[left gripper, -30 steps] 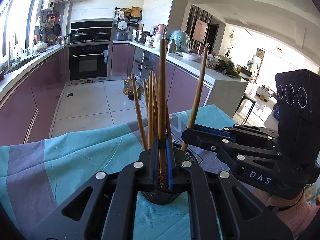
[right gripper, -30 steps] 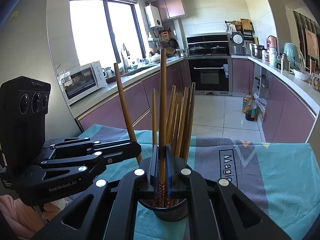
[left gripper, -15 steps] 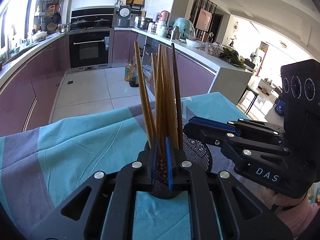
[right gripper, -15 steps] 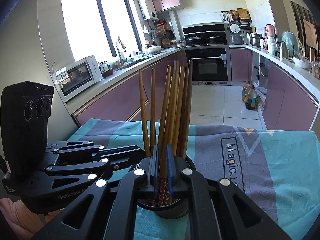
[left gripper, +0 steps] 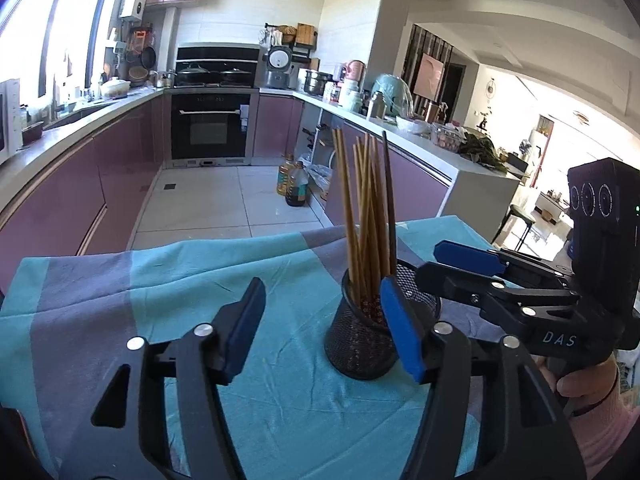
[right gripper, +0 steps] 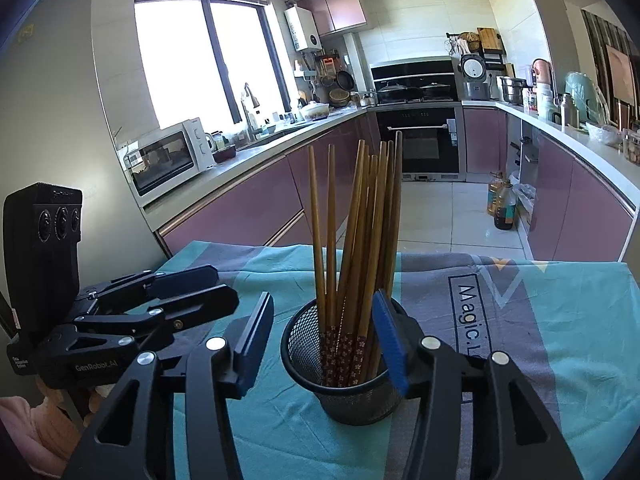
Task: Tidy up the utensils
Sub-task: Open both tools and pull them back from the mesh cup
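A black mesh cup [left gripper: 360, 340] [right gripper: 344, 376] stands on the teal and grey cloth and holds several wooden chopsticks [left gripper: 366, 216] [right gripper: 360, 232] upright. My left gripper [left gripper: 322, 330] is open and empty, its right finger just in front of the cup; it also shows in the right wrist view [right gripper: 188, 292]. My right gripper [right gripper: 322, 344] is open and empty, its right finger at the cup's rim; it also shows in the left wrist view [left gripper: 466, 264], just right of the cup.
The cloth [left gripper: 160, 280] [right gripper: 540, 320] covers the table, whose far edge drops to the kitchen floor. Purple cabinets, an oven [left gripper: 210, 128] and a microwave [right gripper: 168, 160] lie beyond. Oil bottles [left gripper: 292, 184] stand on the floor.
Both grippers have opened and let go of the chopsticks they held, which now stand in the cup. Both grippers have drawn back a little from the cup.
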A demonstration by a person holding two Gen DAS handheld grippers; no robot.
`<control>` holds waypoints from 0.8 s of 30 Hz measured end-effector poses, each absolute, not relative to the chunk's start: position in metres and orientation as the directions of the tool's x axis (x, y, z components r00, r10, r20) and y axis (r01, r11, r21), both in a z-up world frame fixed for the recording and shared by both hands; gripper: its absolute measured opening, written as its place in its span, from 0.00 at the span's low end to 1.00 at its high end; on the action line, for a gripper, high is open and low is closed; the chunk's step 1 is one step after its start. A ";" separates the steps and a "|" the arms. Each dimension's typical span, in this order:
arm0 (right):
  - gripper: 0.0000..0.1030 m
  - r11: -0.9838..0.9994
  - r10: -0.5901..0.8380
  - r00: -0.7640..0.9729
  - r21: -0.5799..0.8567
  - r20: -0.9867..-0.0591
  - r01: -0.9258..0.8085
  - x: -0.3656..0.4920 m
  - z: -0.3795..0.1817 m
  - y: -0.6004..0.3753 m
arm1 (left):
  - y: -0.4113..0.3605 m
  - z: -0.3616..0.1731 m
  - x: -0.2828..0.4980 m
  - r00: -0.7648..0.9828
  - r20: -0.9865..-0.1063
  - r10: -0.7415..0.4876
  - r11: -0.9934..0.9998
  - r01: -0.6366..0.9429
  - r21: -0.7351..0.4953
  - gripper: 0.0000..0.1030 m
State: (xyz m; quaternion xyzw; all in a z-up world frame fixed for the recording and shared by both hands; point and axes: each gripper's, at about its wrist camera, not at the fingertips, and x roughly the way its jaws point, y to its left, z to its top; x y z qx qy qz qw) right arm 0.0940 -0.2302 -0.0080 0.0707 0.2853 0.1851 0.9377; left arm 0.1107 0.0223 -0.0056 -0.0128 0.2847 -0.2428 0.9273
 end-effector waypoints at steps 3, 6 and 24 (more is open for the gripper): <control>0.75 0.930 0.367 0.796 0.217 -0.482 -0.298 0.084 -0.007 -0.226 | 0.045 -0.002 0.100 0.769 -0.489 -0.411 0.909 0.388 -0.154 0.78; 0.91 0.940 0.340 0.819 0.194 -0.463 -0.280 0.078 -0.008 -0.222 | 0.064 0.004 0.087 0.814 -0.454 -0.362 0.931 0.336 -0.141 0.90; 0.93 0.976 0.218 0.922 0.081 -0.320 -0.202 0.034 -0.006 -0.206 | 0.120 0.004 0.011 0.924 -0.326 -0.200 0.979 0.173 -0.110 0.94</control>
